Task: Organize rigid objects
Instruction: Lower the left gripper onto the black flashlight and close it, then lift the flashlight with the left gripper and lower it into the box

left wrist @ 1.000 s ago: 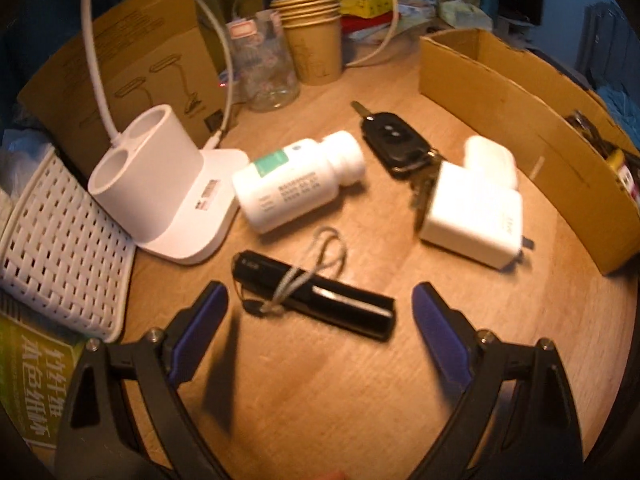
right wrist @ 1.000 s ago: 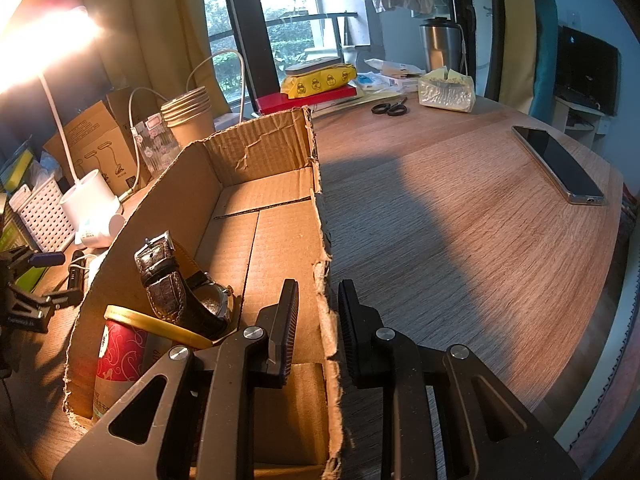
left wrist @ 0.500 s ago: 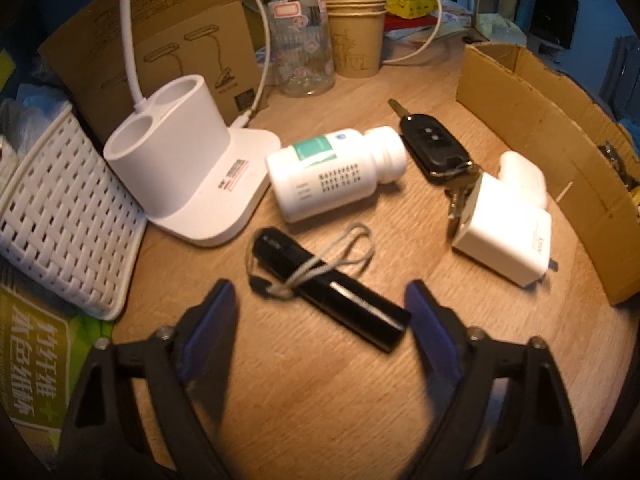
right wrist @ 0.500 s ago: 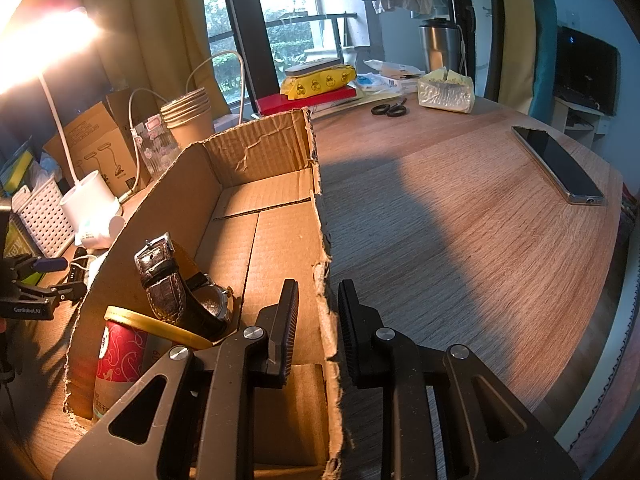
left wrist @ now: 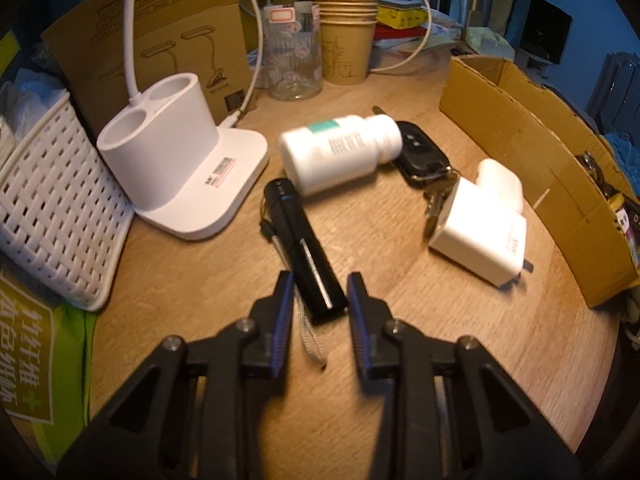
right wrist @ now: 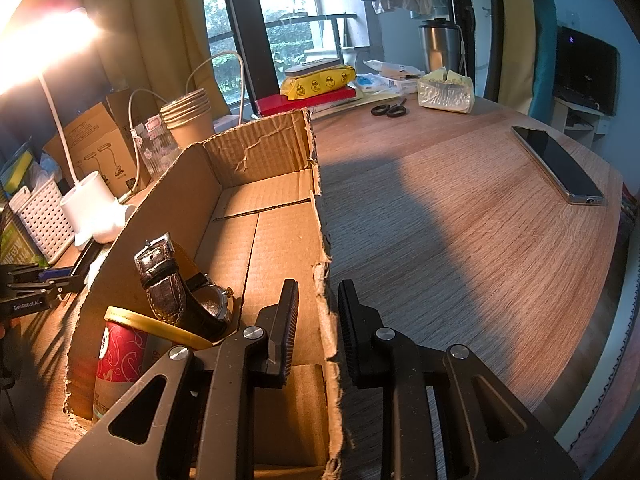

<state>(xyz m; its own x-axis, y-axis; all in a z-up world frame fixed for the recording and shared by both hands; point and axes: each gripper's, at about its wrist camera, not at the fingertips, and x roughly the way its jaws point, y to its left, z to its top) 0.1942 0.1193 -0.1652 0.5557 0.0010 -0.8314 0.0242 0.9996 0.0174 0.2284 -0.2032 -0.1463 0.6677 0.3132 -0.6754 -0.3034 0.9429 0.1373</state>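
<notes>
In the left wrist view a black flashlight (left wrist: 300, 240) with a grey wrist strap lies on the wooden table. My left gripper (left wrist: 318, 294) has closed onto its near end. Beyond it lie a white pill bottle (left wrist: 340, 152), a black car key (left wrist: 420, 152), a white charger (left wrist: 480, 236) and a white earbud case (left wrist: 500, 180). In the right wrist view my right gripper (right wrist: 318, 304) is shut on the right wall of the cardboard box (right wrist: 320, 240). The box holds a wristwatch (right wrist: 180, 288) and a red can (right wrist: 124, 352).
A white lamp base (left wrist: 180, 168), a white basket (left wrist: 52, 208), a glass jar (left wrist: 292, 52) and stacked paper cups (left wrist: 346, 36) stand at the left and back. The box wall (left wrist: 532, 184) runs along the right. A phone (right wrist: 556, 164) and scissors (right wrist: 388, 109) lie on the far table.
My left gripper has moved forward over the flashlight and its jaws have closed from wide open onto the flashlight's near end. The right gripper and box have not moved.
</notes>
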